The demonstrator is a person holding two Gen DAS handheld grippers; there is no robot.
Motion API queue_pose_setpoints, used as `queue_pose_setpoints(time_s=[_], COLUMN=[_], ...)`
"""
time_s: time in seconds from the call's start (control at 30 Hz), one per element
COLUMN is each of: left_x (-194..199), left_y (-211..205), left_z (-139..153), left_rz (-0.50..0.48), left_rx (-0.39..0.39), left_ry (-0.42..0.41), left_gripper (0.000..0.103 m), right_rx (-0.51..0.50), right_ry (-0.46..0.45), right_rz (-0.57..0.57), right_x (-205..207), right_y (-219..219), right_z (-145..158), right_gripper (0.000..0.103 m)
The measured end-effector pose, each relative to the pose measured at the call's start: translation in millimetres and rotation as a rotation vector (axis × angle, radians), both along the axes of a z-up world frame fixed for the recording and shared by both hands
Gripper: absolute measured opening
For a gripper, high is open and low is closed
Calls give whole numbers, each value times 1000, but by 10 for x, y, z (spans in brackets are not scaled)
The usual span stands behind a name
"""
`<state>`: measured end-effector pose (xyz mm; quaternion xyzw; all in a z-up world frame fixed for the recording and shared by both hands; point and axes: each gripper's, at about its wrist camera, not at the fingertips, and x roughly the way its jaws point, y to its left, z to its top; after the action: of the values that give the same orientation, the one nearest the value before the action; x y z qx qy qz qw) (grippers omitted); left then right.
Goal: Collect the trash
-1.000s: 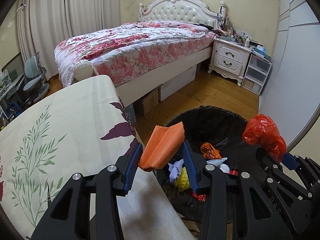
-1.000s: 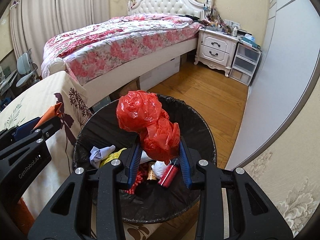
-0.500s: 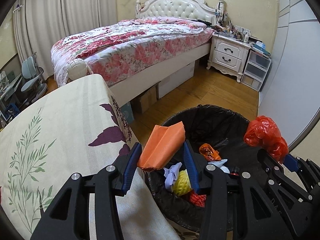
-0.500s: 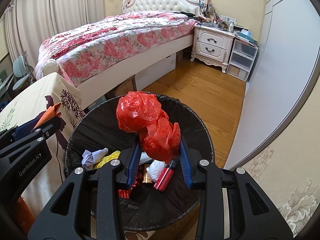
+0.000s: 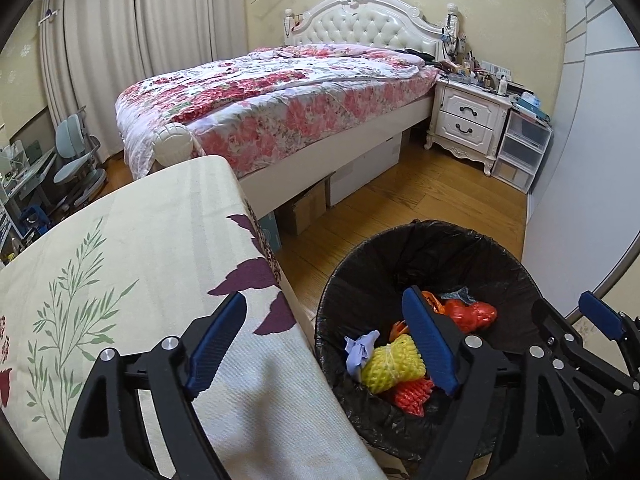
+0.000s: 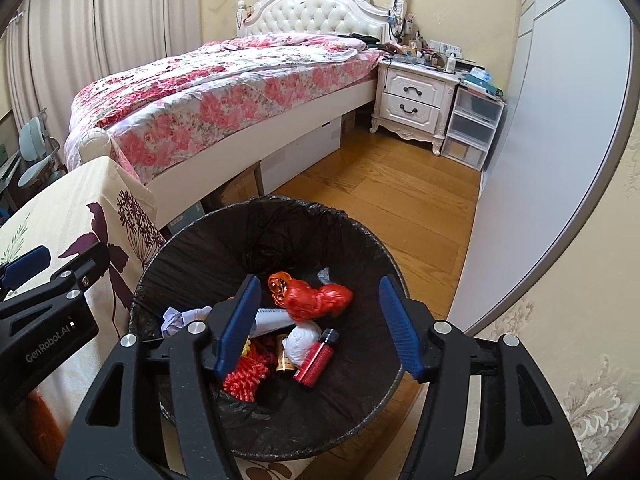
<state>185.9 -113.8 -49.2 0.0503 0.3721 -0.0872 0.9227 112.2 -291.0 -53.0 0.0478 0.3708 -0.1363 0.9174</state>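
Note:
A black-lined trash bin (image 6: 360, 240) stands on the floor beside the cloth-covered table (image 5: 120, 240). My right gripper (image 6: 320, 320) is open and empty above the bin. The red plastic bag (image 6: 316, 300) lies inside it, with a red bottle (image 6: 316, 360), white wads and red netting. My left gripper (image 5: 324, 340) is open and empty, straddling the table edge and the bin rim (image 5: 332, 300). In the left wrist view the bin holds yellow netting (image 5: 392, 364), a bluish wad and the red bag (image 5: 472, 312). The orange paper is not clearly visible.
A bed with a floral quilt (image 5: 280, 100) stands behind, boxes under it. A white nightstand (image 5: 468, 124) and plastic drawers (image 5: 520, 152) stand at the back right. A grey wardrobe door (image 6: 540, 160) runs along the right. Wooden floor lies between.
Both grippers have opened. The red bag dropped from the right gripper into the bin, and the orange paper left the left gripper.

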Motion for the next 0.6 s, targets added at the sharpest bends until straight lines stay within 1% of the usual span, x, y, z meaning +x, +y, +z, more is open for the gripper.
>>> queue_pose_setpoints(time_s=[0.03, 0.1, 0.17, 0.23, 0.3, 0.43, 0.6], left_x=[-11, -45, -84, -128, -180, -326, -513], left_y=[24, 60, 110, 159, 212, 341, 494], left_z=[10, 32, 62, 96, 139, 231, 287], left_rz=[6, 11, 15, 23, 35, 50, 71], left_rx=[-1, -9, -19, -24, -26, -30, -26], left_ry=[-2, -7, -11, -19, -30, -52, -63], left_gripper=[82, 83, 83, 84, 86, 88, 88], right_rx=[-4, -16, -23, -26, -30, -39, -30], right_ry=[-4, -15, -23, -36, -45, -64, -81], right_rz=[-1, -4, -1, -3, -1, 13, 30], right_x=[-15, -57, -94, -141, -177, -287, -442], right_y=[5, 19, 42, 61, 85, 149, 236], right_z=[17, 57, 102, 150, 191, 277, 366], right_gripper=[68, 72, 74, 81, 81, 86, 86])
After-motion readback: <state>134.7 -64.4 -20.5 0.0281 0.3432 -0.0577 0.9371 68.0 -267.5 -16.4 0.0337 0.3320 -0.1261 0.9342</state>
